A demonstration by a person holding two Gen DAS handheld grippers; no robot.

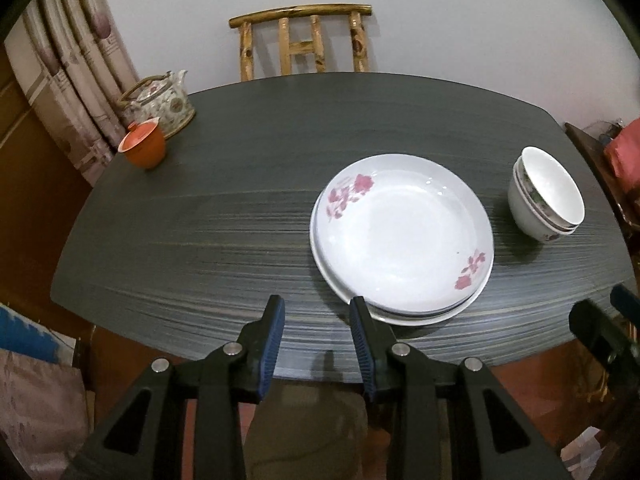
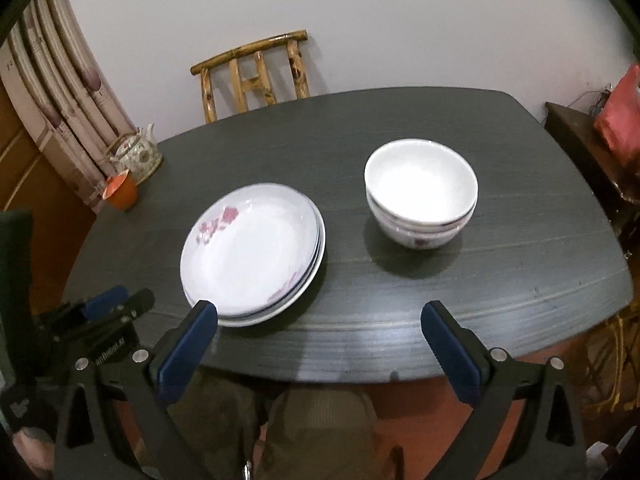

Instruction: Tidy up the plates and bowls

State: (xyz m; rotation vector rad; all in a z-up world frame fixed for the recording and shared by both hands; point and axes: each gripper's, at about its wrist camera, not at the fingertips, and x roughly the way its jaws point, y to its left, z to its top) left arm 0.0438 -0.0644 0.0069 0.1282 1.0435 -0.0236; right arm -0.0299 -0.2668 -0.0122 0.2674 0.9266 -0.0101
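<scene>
While floral plates (image 1: 402, 236) sit stacked beside nested bowls (image 2: 421, 192) on dark table (image 1: 240, 208), left gripper (image 1: 318, 310) and right gripper (image 2: 319, 316) both spread, holding nothing.

Dim indoor light; glare whitens the stacked bowls (image 2: 421, 192), plates (image 2: 252, 254) look motion-blurred, fisheye bends the table (image 1: 240, 216) edges, corners vignette black.

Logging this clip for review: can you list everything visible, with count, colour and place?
plates: stack of at least two, white with pink flowers, near table edge
bowls: stack of two or three, white, right of the plates
teapot: one, floral white, far left corner
orange cup: one, lidded, beside the teapot
table: one, dark grey
chair: one, bamboo, behind the table
curtain: patterned, left
left gripper: black, blue pads, open, empty
right gripper: same, open wide, empty
</scene>
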